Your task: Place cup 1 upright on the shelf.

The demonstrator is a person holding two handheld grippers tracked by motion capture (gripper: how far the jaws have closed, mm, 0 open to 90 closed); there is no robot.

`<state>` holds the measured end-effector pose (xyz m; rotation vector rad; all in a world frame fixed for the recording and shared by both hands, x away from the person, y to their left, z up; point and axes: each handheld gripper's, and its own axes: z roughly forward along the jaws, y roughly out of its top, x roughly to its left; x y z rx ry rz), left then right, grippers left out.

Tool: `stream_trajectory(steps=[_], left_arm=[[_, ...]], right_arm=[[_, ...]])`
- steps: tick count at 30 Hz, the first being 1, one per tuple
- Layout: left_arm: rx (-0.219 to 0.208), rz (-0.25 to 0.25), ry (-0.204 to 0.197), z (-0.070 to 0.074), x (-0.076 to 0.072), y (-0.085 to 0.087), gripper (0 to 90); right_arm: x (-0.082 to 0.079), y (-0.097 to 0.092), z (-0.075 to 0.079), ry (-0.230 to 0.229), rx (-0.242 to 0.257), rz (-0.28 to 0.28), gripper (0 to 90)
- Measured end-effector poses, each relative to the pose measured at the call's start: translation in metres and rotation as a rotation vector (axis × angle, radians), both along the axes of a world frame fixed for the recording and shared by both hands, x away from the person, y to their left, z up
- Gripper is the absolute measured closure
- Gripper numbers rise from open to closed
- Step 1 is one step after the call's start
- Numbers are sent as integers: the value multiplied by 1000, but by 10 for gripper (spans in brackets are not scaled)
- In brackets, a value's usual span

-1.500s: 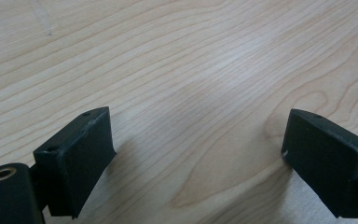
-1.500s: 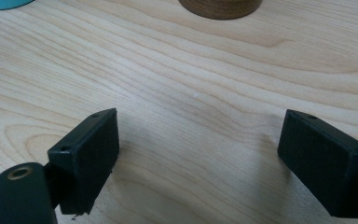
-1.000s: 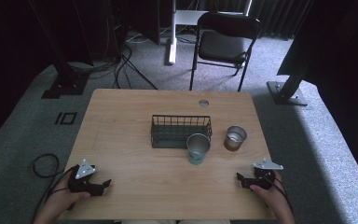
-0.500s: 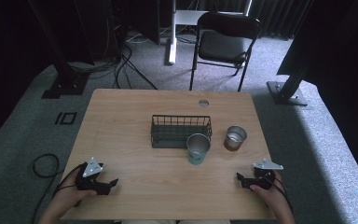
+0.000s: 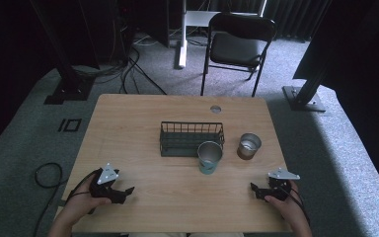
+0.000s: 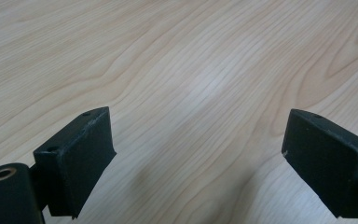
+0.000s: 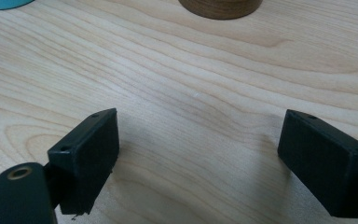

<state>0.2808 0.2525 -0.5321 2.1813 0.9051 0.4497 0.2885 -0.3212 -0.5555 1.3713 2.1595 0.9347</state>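
A black wire basket [image 5: 191,138] stands in the middle of the wooden table [image 5: 138,123]. Just in front of its right end is a teal cup [image 5: 209,157] with a metal inside, and a brown cup [image 5: 249,146] stands to the right of that. My left gripper [image 5: 123,193] rests low near the front left edge, open, jaws pointing right over bare wood [image 6: 200,70]. My right gripper [image 5: 255,190] sits near the front right edge, open and empty, jaws pointing left. Its own view has the teal cup's base [image 7: 0,3] and the brown cup's base [image 7: 221,7] at the top edge.
A round cable hole [image 5: 215,108] lies near the table's far edge. Behind the table stands a black folding chair [image 5: 239,44]. Stand bases and cables lie on the grey carpet at left [image 5: 66,91] and right [image 5: 303,101].
My left gripper has slid a little to the right along the table's front. The right gripper and the cups have stayed put.
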Motion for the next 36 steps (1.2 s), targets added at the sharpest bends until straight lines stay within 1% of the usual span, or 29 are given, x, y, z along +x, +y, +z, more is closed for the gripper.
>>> stream_trajectory(steps=[2,4,10,12,15,21,27,36], left_arm=[[0,-5,-1,0,1,-2,96],[8,-19,-5,1,3,-9,96],[2,-59,-12,4,6,-24,96],[-7,-68,-13,5,7,-29,95],[-6,-83,-19,6,8,-36,96],[-20,-107,-25,6,11,-48,95],[-51,-137,-50,8,13,-60,95],[-48,-172,-48,11,18,-77,95]], right_arm=[[0,0,0,0,0,0,121],[0,0,0,0,0,0,121],[0,0,0,0,0,0,121],[0,0,0,0,0,0,121],[0,0,0,0,0,0,121],[0,0,0,0,0,0,121],[0,0,0,0,0,0,121],[0,0,0,1,1,-1,121]])
